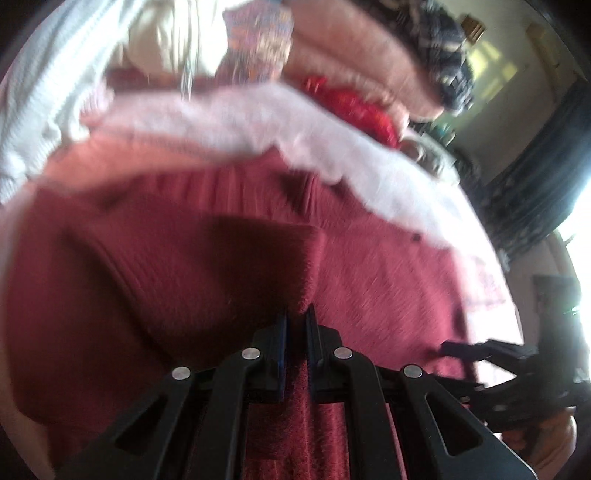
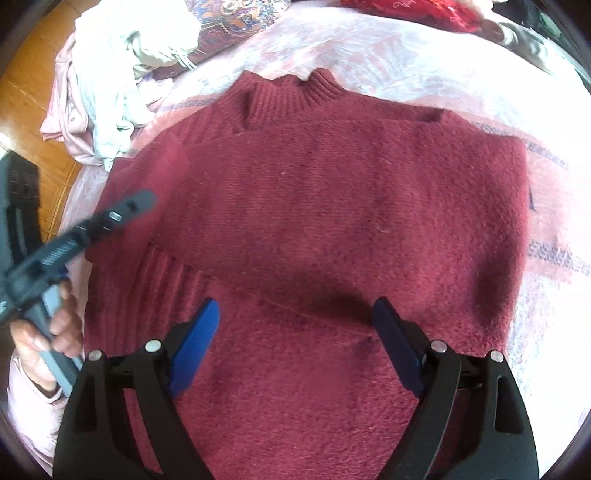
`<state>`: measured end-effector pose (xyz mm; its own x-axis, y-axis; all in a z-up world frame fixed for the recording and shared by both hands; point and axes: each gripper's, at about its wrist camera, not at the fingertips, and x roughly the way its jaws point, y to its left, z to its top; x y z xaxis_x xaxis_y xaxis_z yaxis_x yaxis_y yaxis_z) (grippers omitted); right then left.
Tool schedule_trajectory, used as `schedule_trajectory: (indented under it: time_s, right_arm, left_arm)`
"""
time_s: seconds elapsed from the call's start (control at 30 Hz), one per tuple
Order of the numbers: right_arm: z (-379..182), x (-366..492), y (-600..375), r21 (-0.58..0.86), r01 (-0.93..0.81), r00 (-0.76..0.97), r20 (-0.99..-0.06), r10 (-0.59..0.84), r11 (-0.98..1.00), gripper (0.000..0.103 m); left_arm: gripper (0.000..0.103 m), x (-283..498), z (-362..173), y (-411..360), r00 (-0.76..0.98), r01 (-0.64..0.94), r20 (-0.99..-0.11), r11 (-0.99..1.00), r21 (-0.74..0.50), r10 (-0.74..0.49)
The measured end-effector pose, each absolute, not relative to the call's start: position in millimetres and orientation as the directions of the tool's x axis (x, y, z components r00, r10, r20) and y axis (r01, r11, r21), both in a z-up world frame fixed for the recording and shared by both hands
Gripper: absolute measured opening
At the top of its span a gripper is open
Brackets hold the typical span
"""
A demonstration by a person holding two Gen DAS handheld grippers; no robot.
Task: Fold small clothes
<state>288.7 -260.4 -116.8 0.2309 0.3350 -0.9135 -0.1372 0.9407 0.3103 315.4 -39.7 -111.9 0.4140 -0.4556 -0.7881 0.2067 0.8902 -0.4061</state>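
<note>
A dark red knitted sweater (image 2: 332, 206) lies flat on a pale pink bed cover (image 2: 424, 55), collar away from me, with both sleeves folded across its front. My right gripper (image 2: 295, 325) is open and empty, hovering just above the sweater's lower part. My left gripper (image 1: 297, 321) is shut on a fold of the sweater (image 1: 221, 258) at its left edge. The left gripper also shows in the right wrist view (image 2: 122, 210), at the sweater's left side. The right gripper shows in the left wrist view (image 1: 480, 350) at the right edge.
A heap of white and pink clothes (image 2: 107, 81) lies at the bed's far left, beside a patterned cloth (image 2: 236, 18). A red garment (image 2: 424, 11) lies at the far edge. Wooden floor (image 2: 26, 85) shows to the left. Folded pink blankets (image 1: 351, 55) are stacked beyond.
</note>
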Motion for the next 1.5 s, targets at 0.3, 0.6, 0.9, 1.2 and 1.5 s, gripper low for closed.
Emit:
schedule_trajectory:
  time_s: [0.3, 0.6, 0.9, 1.2, 1.5]
  right_arm:
    - [-118.3, 295.6, -251.4, 0.316, -0.122, 0.229, -0.913, 0.337, 0.941, 0.085]
    - [-113.8, 320.6, -188.2, 0.466, -0.131, 0.217, -0.848, 0.484, 0.875, 0.084]
    - [-129.7, 340.9, -158.1, 0.508, -0.145, 0.211, -0.823, 0.528, 0.849, 0.007]
    - [-130.7, 337.0, -167.0, 0.4, -0.141, 0.189, -0.887, 0.421, 0.906, 0.022]
    - [-85.1, 338.6, -104.0, 0.292, -0.307, 0.266, -0.887, 0.377, 0.906, 0.042]
  left_arm:
    - [0.064, 306.6, -101.8, -17.6, 0.369, 0.168, -0.749, 0.832, -0.529, -0.55]
    - [0.068, 303.7, -79.8, 75.6, 0.525, 0.051, -0.762, 0.908, -0.416, -0.379]
    - [0.067, 297.6, -100.0, 105.4, 0.538, 0.006, -0.795, 0.944, -0.33, -0.281]
    - [0.066, 307.7, -132.4, 79.3, 0.479, 0.048, -0.866, 0.989, -0.14, -0.145]
    - [0.067, 312.8, -111.7, 104.0, 0.514, -0.039, -0.844, 0.978, -0.203, -0.154]
